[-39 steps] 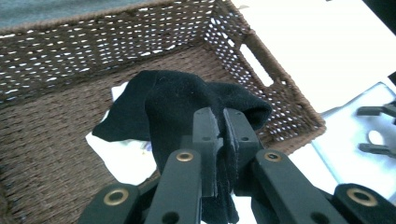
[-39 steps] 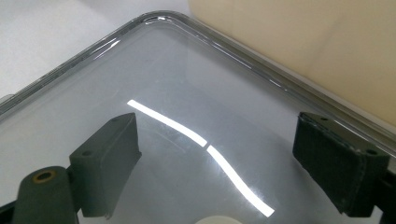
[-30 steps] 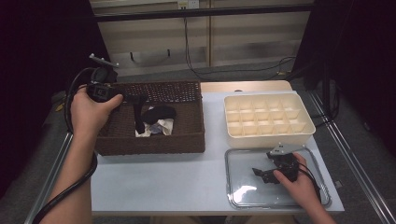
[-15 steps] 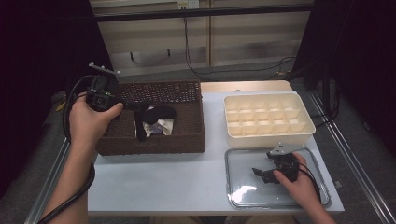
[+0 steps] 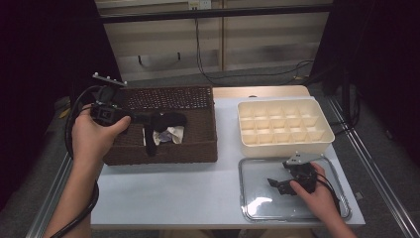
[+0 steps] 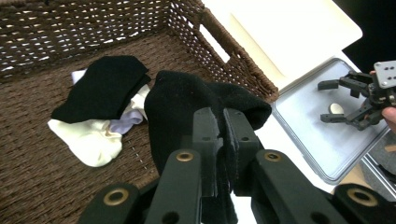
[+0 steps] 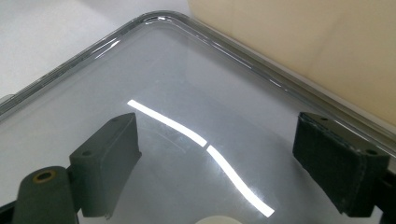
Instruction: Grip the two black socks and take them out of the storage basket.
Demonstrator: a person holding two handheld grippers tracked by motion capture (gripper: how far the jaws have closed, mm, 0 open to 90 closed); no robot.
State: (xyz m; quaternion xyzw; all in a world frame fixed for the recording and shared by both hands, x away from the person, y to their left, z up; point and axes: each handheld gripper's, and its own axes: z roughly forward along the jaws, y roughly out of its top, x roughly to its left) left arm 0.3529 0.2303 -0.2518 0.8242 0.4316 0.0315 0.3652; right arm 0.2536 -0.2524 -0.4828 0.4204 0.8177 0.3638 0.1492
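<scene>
1. Wicker basket [image 5: 168,148]: dark brown, woven, on the left part of the white table [image 5: 173,198]; taken here as the landmark for all positions.
2. Left gripper [image 6: 220,126]: held by the left hand [image 5: 94,136] over the basket's left rim, pointing across the basket interior. Its jaws are closed tight on a black sock [image 6: 187,102], with only the cloth between the pads.
3. Black sock: lifted above the basket floor; in the high view it extends from the jaws toward the basket's middle [image 5: 166,120], with one end hanging down.
4. Remaining contents on the basket floor, below and beside the lifted sock: a folded black sock [image 6: 105,86] lying on top of a white sock [image 6: 91,137], with a pale lilac piece of cloth [image 6: 123,125] between them. The lifted sock partly hides this pile in the high view.
5. Cream divided box [image 5: 282,126]: on the table to the right of the basket, a grid of small compartments, apart from the basket wall.
6. Clear lid [image 5: 257,208]: flat on the table, right of the basket and in front of the cream box.
7. Right gripper [image 5: 282,184]: held by the right hand [image 5: 319,196] over the clear lid. Its jaws stand wide apart with nothing between them; the right gripper view shows both pads [image 7: 112,149] low over the lid surface
</scene>
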